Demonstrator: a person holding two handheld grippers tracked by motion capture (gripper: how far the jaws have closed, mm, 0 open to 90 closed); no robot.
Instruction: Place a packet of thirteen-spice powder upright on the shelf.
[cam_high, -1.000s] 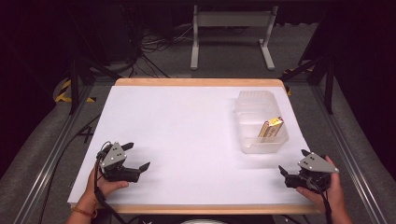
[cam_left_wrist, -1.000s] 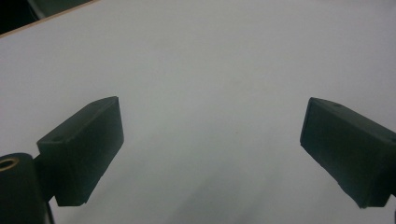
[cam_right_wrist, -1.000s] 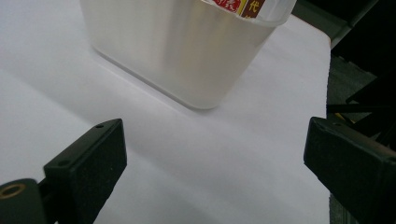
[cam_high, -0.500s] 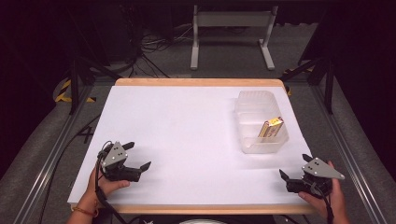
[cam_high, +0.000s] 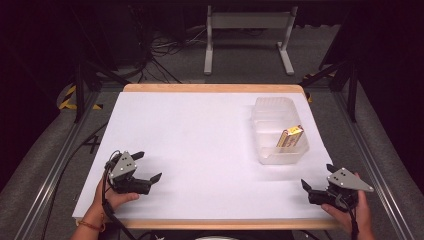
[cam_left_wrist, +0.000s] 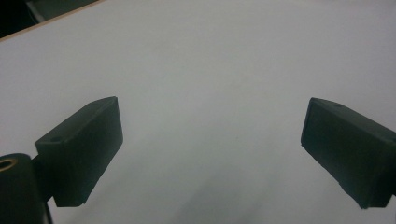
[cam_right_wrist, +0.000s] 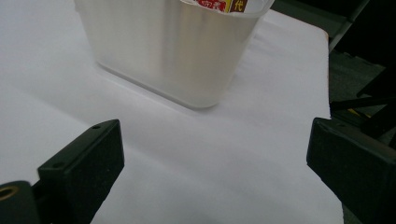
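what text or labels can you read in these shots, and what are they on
"代": a printed character on the red and yellow packet in the clear plastic tub, seen in the right gripper view.
The packet's other print: too small and blurred to read in the high view.
Nothing else legible.

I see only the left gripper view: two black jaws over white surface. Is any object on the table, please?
Observer: Yes. A clear plastic container stands on the right part of the table.
Operator: Is it empty?
Observer: No, a yellow and red packet leans inside it.
Operator: Where is the right hand-held gripper?
Observer: The right hand-held gripper rests near the table's front right corner, jaws open, nothing between them, short of the container.
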